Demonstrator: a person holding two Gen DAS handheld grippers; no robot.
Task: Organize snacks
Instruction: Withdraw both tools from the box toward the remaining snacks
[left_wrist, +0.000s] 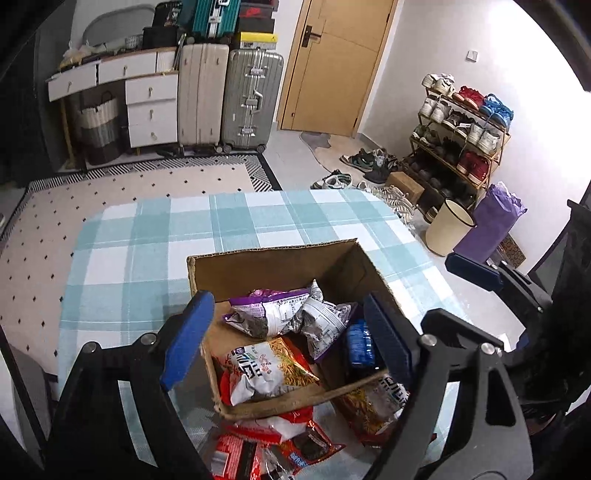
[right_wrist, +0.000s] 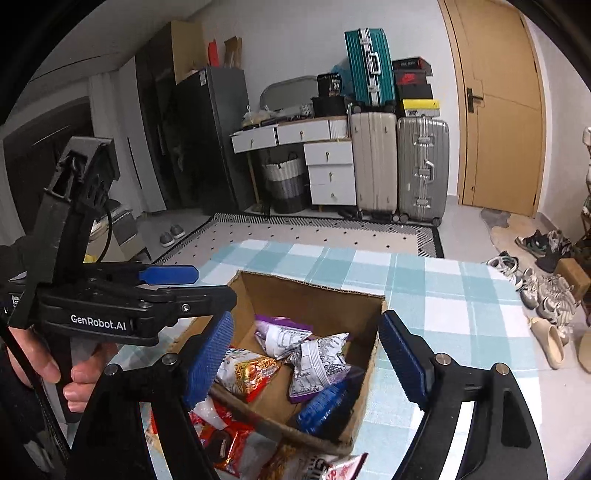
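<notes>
An open cardboard box sits on the table with the blue plaid cloth. Inside lie two purple-and-white snack bags, an orange-red noodle snack bag and a blue packet. More red and orange packets lie on the cloth at the box's near edge. My left gripper hovers over the box, open and empty. My right gripper also hovers over the box, open and empty.
The left gripper's body, held by a hand, is at the left of the right wrist view. The right gripper's finger shows at the right of the left wrist view. Suitcases, drawers, a shoe rack and a bin stand beyond the table.
</notes>
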